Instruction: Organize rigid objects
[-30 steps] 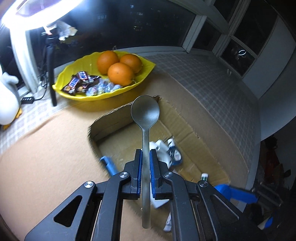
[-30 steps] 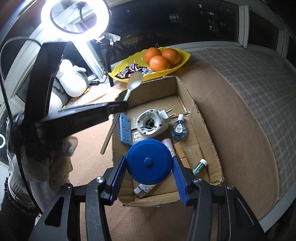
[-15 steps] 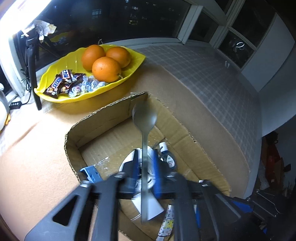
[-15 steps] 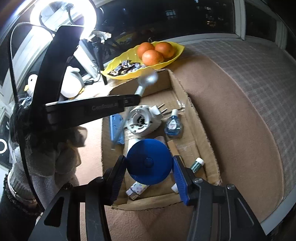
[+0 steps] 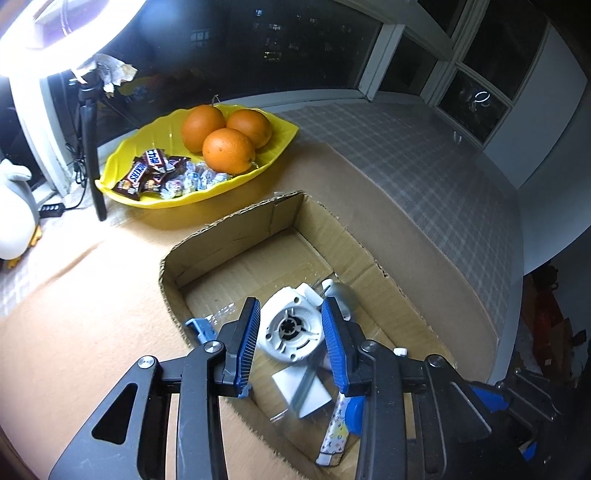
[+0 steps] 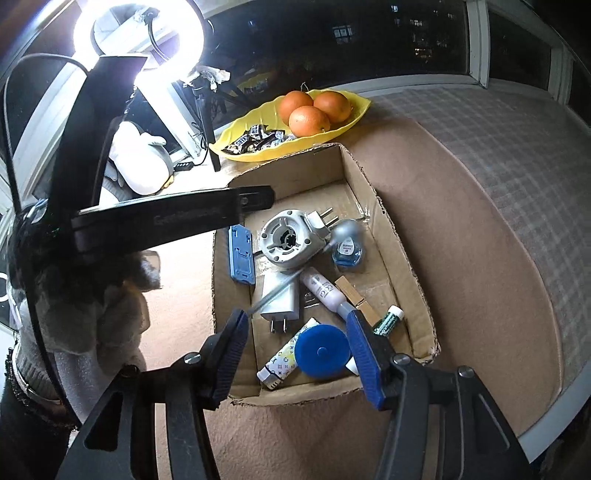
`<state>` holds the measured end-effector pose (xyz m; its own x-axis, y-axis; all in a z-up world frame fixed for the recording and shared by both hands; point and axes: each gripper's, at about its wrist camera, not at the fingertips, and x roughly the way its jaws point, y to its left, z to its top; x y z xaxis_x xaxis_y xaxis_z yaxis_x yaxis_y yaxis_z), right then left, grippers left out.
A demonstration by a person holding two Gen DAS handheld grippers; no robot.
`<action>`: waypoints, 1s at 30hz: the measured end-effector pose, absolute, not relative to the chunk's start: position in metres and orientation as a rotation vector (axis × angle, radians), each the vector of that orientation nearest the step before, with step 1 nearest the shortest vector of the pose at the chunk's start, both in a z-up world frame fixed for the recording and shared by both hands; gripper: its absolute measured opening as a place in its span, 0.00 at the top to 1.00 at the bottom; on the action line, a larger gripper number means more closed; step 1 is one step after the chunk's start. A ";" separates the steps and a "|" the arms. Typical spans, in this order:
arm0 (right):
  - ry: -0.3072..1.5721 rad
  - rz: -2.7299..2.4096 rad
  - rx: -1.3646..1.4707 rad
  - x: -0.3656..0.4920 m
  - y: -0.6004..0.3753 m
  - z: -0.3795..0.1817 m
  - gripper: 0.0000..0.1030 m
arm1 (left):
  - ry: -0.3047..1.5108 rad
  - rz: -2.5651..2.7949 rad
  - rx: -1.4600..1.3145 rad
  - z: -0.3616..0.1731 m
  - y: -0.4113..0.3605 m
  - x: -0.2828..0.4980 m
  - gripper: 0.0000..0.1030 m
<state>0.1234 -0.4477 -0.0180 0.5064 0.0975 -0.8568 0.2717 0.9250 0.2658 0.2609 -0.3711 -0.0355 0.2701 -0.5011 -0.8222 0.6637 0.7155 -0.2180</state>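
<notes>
Dark window panes ring a table covered in tan cloth, lit by a ring lamp at the far left. Ahead of both tongs sits a shallow cardboard box, and beyond it a yellow dish with three oranges and wrapped sweets.

The left gripper hangs over the box's near end with its blue pads apart and its jaws opening; nothing is pressed between them. The spoon lies loose in the box below it, bowl toward the far right beside a small blue bottle, handle slanting back across a round white reel and a white charger. In the left wrist view the reel shows between the pads, under them, untouched.

The right gripper is released too, its pads wide and clear of everything. A round blue tape measure rests on the box floor between and under those pads, beside a patterned lighter. Just beyond lie a pale tube, a wooden clothespin and a green-labelled stick; a blue flat holder lies along the left wall.
</notes>
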 end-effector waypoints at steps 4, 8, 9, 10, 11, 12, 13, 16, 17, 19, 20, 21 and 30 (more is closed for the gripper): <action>1.036 -0.115 0.382 0.118 -0.445 -0.013 0.50 | 1.021 -0.787 0.163 -0.029 -0.360 0.256 0.68; 1.030 -0.121 0.369 0.114 -0.441 -0.008 0.50 | 1.014 -0.779 0.143 -0.022 -0.344 0.248 0.68; 1.029 -0.119 0.372 0.113 -0.440 -0.007 0.50 | 1.011 -0.777 0.141 -0.020 -0.340 0.246 0.68; 1.029 -0.116 0.375 0.112 -0.438 -0.006 0.50 | 1.009 -0.775 0.140 -0.019 -0.336 0.244 0.68; 1.028 -0.114 0.376 0.112 -0.437 -0.005 0.50 | 1.005 -0.771 0.139 -0.016 -0.331 0.241 0.68; 1.027 -0.112 0.375 0.111 -0.434 -0.004 0.50 | 1.001 -0.768 0.138 -0.014 -0.327 0.239 0.68; 1.025 -0.110 0.374 0.111 -0.432 -0.003 0.50 | 0.994 -0.763 0.136 -0.012 -0.322 0.236 0.68; 1.021 -0.103 0.366 0.111 -0.423 0.001 0.50 | 0.978 -0.749 0.133 -0.007 -0.308 0.228 0.68; 1.018 -0.100 0.362 0.111 -0.419 0.002 0.50 | 0.975 -0.745 0.132 -0.006 -0.303 0.226 0.68; 1.015 -0.093 0.353 0.112 -0.412 0.004 0.50 | 0.972 -0.734 0.128 -0.004 -0.291 0.221 0.68; 1.013 -0.089 0.349 0.113 -0.408 0.005 0.50 | 0.970 -0.728 0.120 -0.002 -0.284 0.219 0.68; 1.012 -0.083 0.346 0.115 -0.403 0.006 0.50 | 0.970 -0.725 0.112 -0.002 -0.278 0.216 0.68; 1.013 -0.021 0.331 0.124 -0.369 0.009 0.50 | 0.963 -0.614 0.072 0.000 -0.214 0.198 0.62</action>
